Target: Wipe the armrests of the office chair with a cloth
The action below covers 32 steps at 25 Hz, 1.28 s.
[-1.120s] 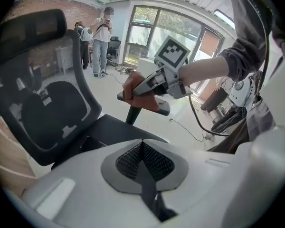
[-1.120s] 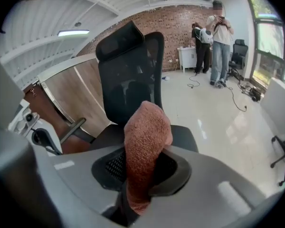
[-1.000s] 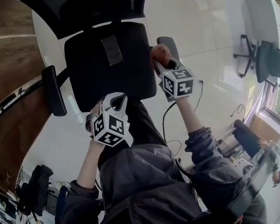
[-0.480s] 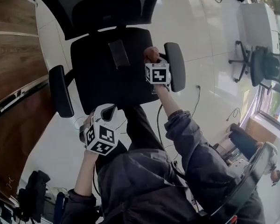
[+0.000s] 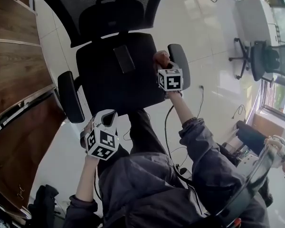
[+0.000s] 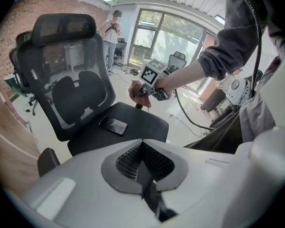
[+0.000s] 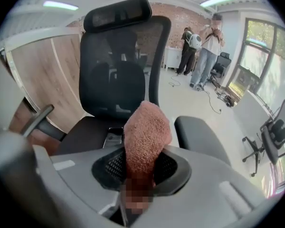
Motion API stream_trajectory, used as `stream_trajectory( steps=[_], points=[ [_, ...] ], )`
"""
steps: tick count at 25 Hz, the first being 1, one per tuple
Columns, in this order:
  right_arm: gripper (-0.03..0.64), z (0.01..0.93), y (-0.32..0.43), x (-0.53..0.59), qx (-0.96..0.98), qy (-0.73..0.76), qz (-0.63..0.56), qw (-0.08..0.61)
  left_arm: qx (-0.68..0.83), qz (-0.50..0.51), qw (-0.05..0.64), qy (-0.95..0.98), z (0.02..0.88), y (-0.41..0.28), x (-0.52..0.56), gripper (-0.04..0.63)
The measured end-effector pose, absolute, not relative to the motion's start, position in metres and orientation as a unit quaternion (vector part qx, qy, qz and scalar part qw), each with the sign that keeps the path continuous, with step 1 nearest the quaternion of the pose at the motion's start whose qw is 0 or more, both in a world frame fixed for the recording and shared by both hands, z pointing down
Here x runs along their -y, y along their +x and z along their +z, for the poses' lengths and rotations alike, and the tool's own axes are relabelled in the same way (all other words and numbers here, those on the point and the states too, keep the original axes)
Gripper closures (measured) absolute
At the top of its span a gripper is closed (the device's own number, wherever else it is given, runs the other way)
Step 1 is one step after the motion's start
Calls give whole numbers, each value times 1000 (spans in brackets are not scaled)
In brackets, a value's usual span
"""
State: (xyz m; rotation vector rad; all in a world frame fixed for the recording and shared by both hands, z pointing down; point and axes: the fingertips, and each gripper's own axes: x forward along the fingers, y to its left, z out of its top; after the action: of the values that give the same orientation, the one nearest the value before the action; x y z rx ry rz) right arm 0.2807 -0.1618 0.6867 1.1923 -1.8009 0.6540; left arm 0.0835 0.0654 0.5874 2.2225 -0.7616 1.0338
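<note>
The black office chair's seat [image 5: 109, 80] lies below me, with its left armrest [image 5: 70, 97] and right armrest [image 5: 179, 64] either side. My right gripper [image 5: 162, 64] is shut on a pinkish-brown cloth [image 7: 147, 132], which stands up out of the jaws. It hovers at the inner edge of the right armrest [image 7: 199, 137]; whether the cloth touches it I cannot tell. My left gripper [image 5: 109, 117] hangs in front of the seat's front edge with its jaws closed on nothing [image 6: 143, 167]. From the left gripper view, the cloth [image 6: 138, 92] sits above the seat's right side.
A dark phone [image 5: 124, 58] lies on the seat. Wooden furniture [image 5: 14, 75] stands close on the left. A cable [image 5: 167, 122] runs over the white floor. Other chairs [image 5: 268, 61] stand far right. People [image 7: 204, 46] stand in the background.
The right gripper with the cloth came off the top of the right armrest to its inner edge. The left gripper stayed low in front of the seat.
</note>
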Motion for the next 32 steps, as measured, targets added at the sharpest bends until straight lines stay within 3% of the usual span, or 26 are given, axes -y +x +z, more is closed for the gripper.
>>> stream_trajectory(
  steps=[7,12,23,32],
  points=[
    [531,608,324,162,724,516,233,393,267,382,258,846,579,79,-62,580],
    [531,607,351,160,718,519,239,398,266,378,264,846,582,83,-67,580],
    [531,659,291,155,766,392,287,422,272,385,282,836,584,146,-61,580],
    [531,625,375,217,789,376,226,430,281,378,266,841,573,198,-35,580]
  ],
)
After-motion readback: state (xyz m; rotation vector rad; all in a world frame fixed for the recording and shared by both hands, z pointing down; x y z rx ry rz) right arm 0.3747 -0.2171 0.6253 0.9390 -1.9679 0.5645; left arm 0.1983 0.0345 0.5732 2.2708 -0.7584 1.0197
